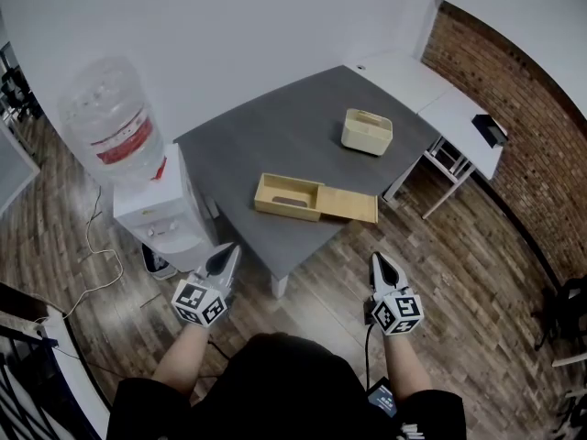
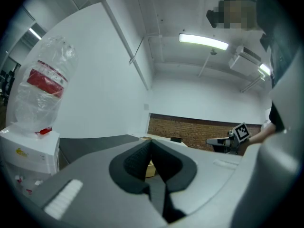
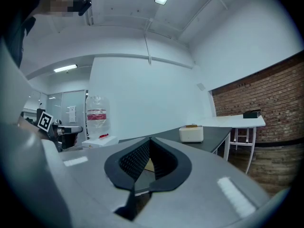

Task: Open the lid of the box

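A flat wooden box [image 1: 288, 195] lies near the front edge of the grey table [image 1: 275, 136], its sliding lid [image 1: 348, 205] drawn out to the right. A cream box [image 1: 367, 131] with a slotted lid stands farther back; in the right gripper view the cream box [image 3: 191, 133] sits right of the jaws. My left gripper [image 1: 227, 253] and right gripper [image 1: 379, 259] hover in front of the table, well short of both boxes. Both are shut with nothing held. A sliver of the wooden box [image 2: 150, 169] shows below the left gripper [image 2: 151, 140]'s closed tips.
A white water dispenser [image 1: 156, 209] carrying a large bottle [image 1: 110, 122] stands against the table's left side. White desks [image 1: 440, 99] line the brick wall at the back right. Wooden floor [image 1: 459, 273] lies between me and the table.
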